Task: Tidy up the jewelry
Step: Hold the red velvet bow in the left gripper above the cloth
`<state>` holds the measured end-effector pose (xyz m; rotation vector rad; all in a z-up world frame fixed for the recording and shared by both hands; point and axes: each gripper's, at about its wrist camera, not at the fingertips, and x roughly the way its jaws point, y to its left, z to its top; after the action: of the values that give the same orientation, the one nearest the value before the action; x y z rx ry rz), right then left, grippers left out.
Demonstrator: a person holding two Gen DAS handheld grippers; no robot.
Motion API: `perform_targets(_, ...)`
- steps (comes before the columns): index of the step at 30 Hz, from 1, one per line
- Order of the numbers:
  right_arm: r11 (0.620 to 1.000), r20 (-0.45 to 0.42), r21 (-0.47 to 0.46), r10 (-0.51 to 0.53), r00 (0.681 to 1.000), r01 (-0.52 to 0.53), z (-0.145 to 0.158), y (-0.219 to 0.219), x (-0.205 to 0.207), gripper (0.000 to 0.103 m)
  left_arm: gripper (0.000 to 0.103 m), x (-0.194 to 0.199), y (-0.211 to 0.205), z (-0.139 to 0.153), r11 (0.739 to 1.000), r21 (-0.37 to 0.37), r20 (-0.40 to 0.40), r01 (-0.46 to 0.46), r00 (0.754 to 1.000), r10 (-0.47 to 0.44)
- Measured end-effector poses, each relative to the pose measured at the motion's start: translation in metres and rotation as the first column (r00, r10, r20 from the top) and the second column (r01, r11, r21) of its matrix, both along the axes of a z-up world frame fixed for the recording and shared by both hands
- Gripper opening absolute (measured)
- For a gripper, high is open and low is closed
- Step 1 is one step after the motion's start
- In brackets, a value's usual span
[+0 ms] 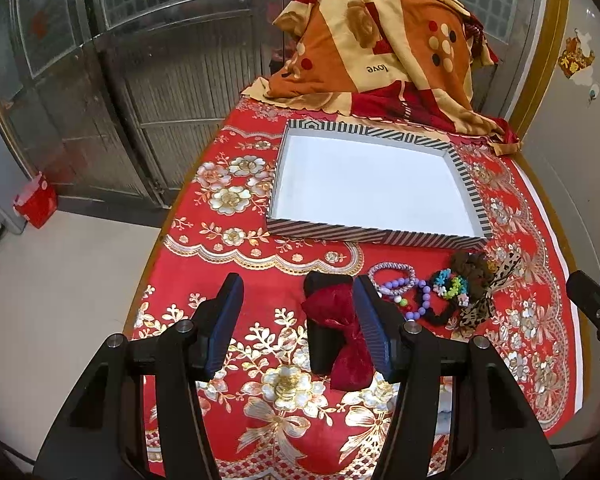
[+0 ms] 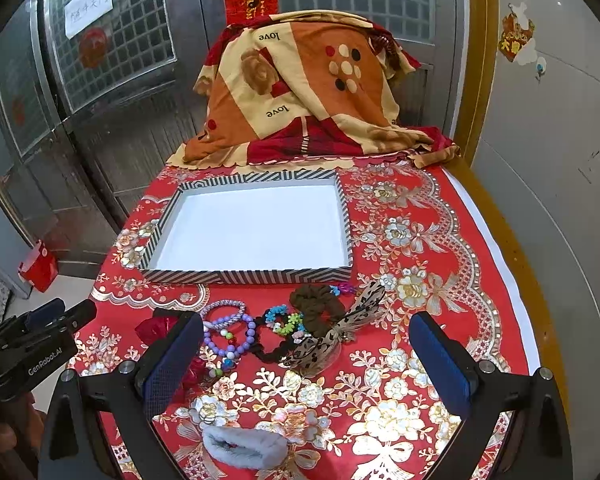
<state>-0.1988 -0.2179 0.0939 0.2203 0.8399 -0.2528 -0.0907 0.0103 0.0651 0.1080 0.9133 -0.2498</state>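
Observation:
An empty white tray with a striped rim (image 1: 328, 232) (image 2: 252, 276) lies on the red floral tablecloth. In front of it is a cluster: purple bead bracelets (image 2: 228, 328) (image 1: 396, 280), a colourful flower band (image 2: 284, 320), a brown scrunchie (image 2: 316, 304) (image 1: 474, 268) and a leopard bow (image 2: 336, 336) (image 1: 484, 304). My left gripper (image 1: 300, 312) is open, with a red velvet bow on a black clip (image 1: 340, 336) lying between its fingers, close to the right one. My right gripper (image 2: 312, 356) is open above the cluster. A pale fluffy scrunchie (image 2: 244, 446) lies near the front edge.
A heap covered by an orange and cream patterned cloth (image 2: 300, 92) stands behind the tray. Metal doors close off the back and left. A red bag (image 2: 40, 266) sits on the floor to the left. A white wall runs along the table's right side.

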Motion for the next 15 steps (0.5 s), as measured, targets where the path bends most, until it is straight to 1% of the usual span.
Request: perform_targets(15,1.000,-0.008,-0.005,-0.004,1.000,0.004,0.0022,-0.0034,-0.0005,0.102,0.056,-0.0072,-0.0077,0.0036,1.000,0.009,0.003,0.015,1.000,-0.015)
